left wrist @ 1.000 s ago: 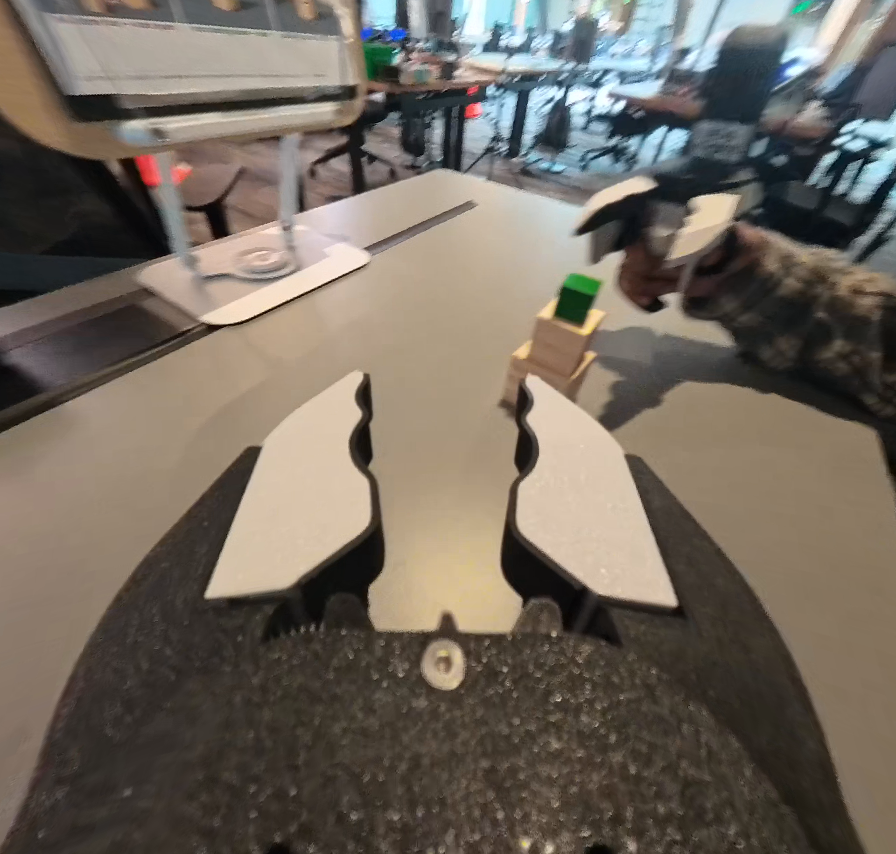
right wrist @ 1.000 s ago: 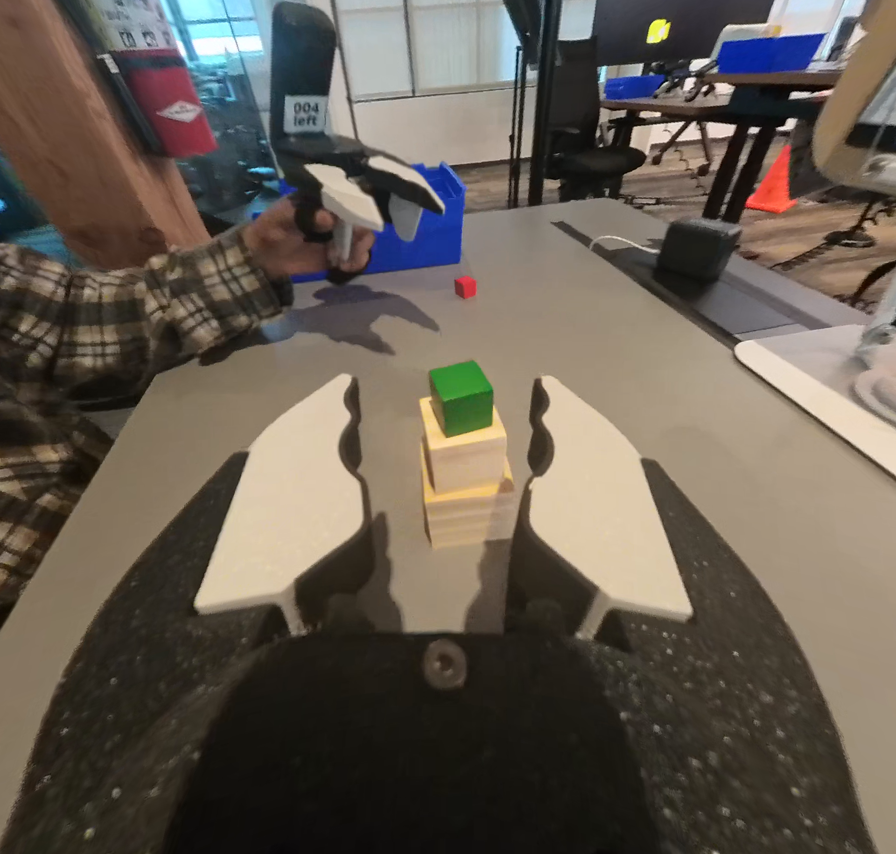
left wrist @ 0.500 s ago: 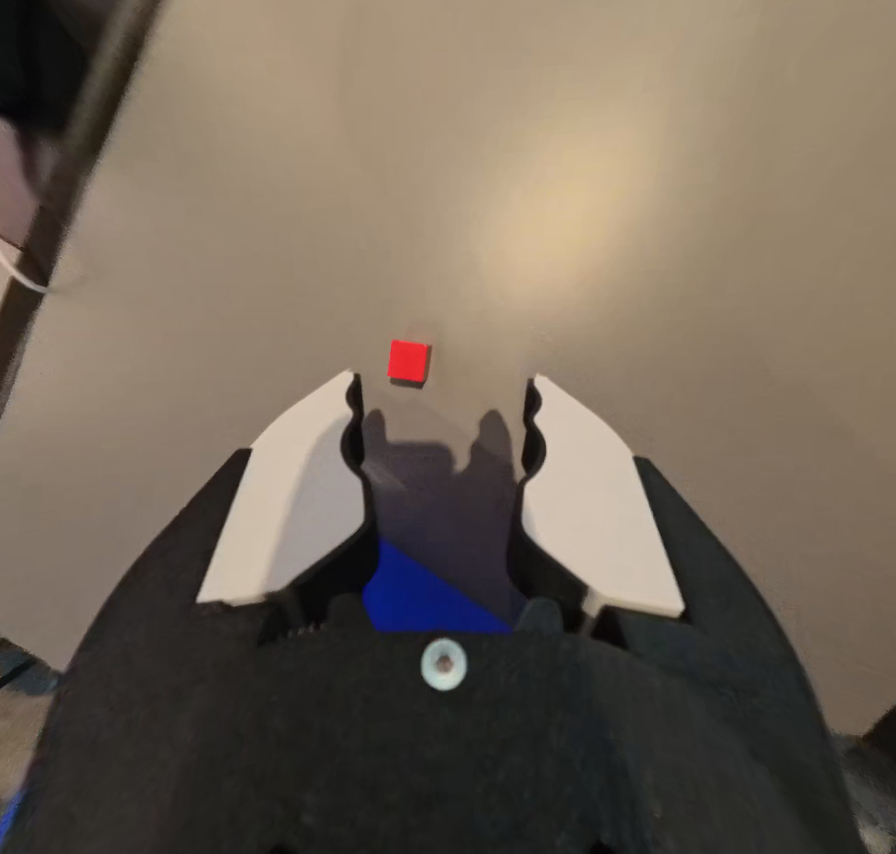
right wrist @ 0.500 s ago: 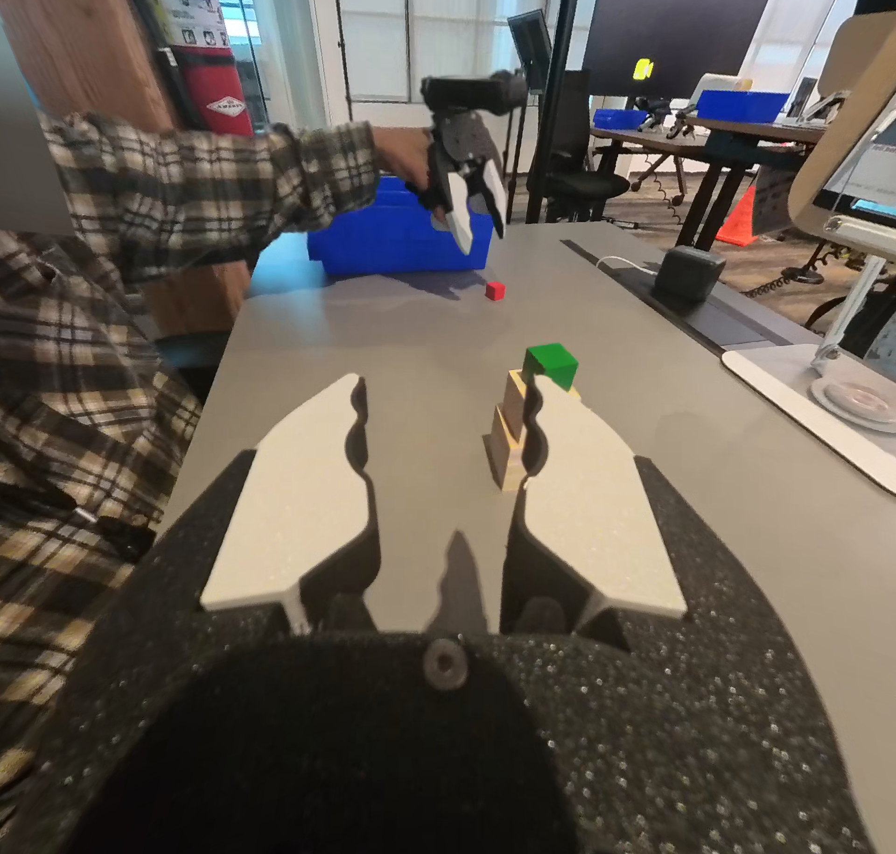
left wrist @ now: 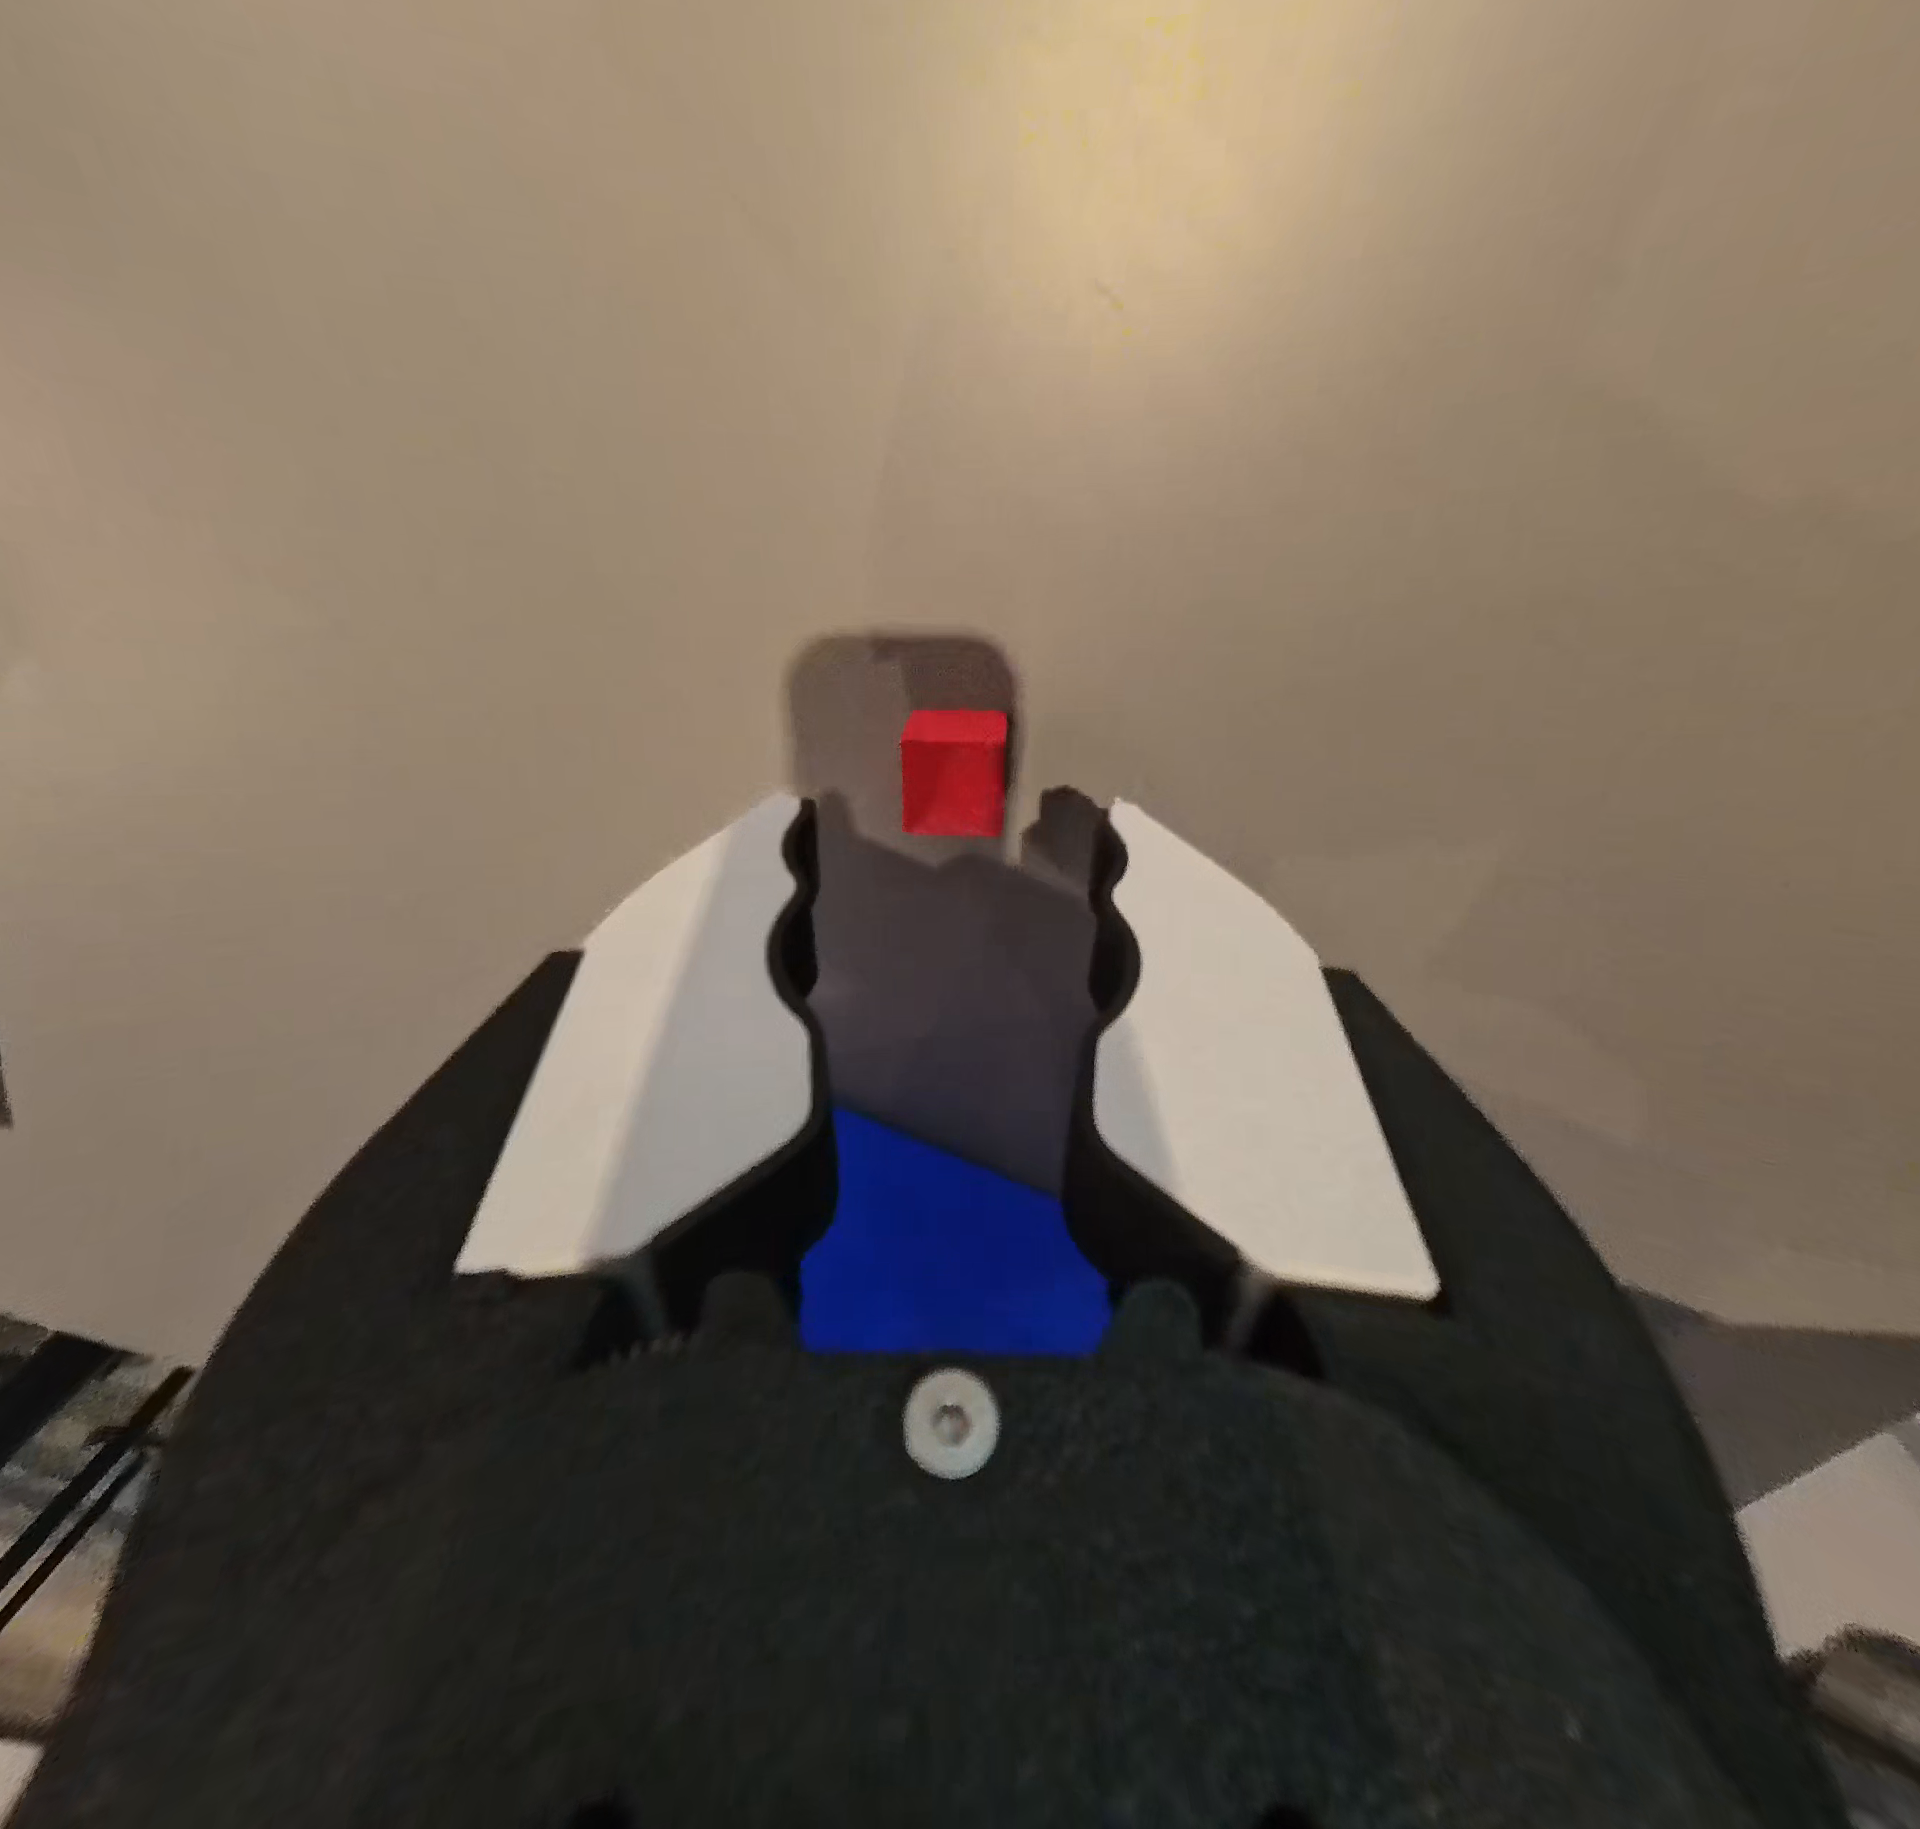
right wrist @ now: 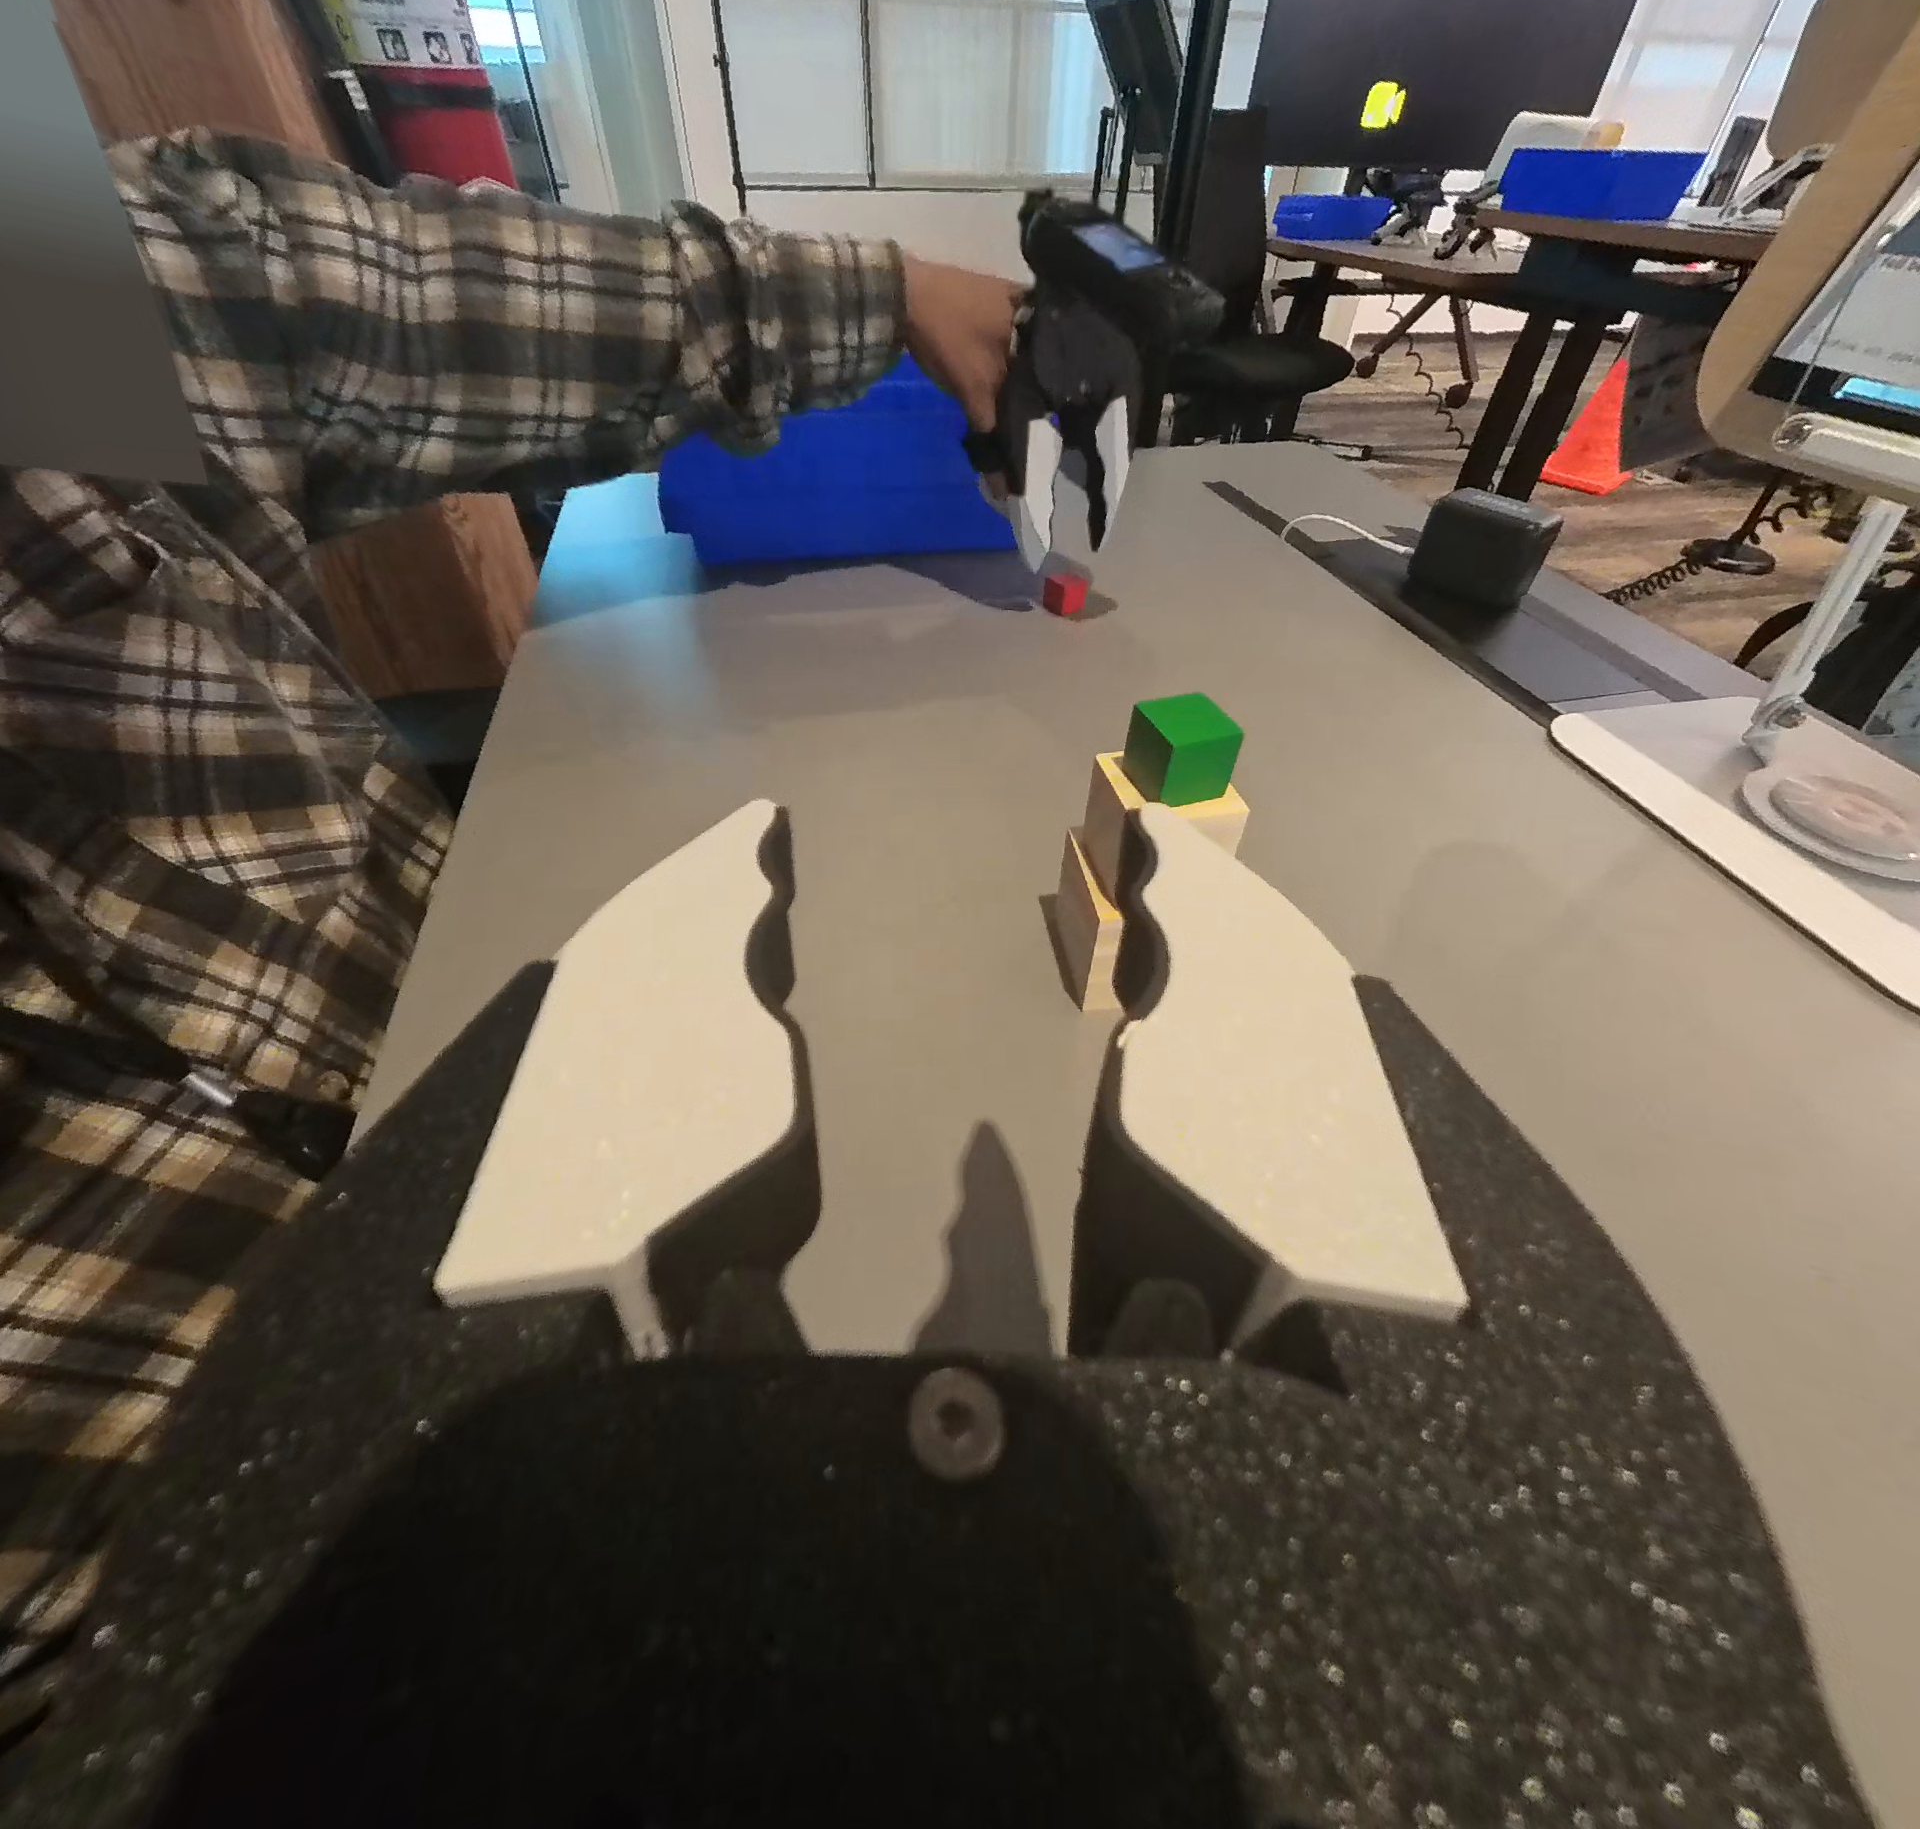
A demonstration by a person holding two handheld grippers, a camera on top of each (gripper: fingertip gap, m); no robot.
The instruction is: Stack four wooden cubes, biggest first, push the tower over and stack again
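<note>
A small red cube [left wrist: 953, 771] lies on the grey table [left wrist: 1039, 325], just ahead of my open, empty left gripper [left wrist: 951, 818], which points down at it. In the right wrist view the red cube [right wrist: 1064, 594] sits at the far end of the table with the left gripper [right wrist: 1065, 543] just above it. A tower stands mid-table: a green cube [right wrist: 1184, 749] on a smaller wooden cube [right wrist: 1117, 813] on a bigger wooden cube [right wrist: 1086, 932]. My right gripper [right wrist: 956, 829] is open and empty, near the tower, whose right side its right finger hides.
A blue bin [right wrist: 842, 475] stands at the table's far end, behind the red cube; its corner shows under the left gripper [left wrist: 935, 1249]. A dark box [right wrist: 1486, 543] sits on a black strip at the right. A white stand base [right wrist: 1766, 844] lies at the right edge.
My left gripper swung from facing the tower to pointing down, then dropped close over the red cube. My right gripper drew back and left from around the tower.
</note>
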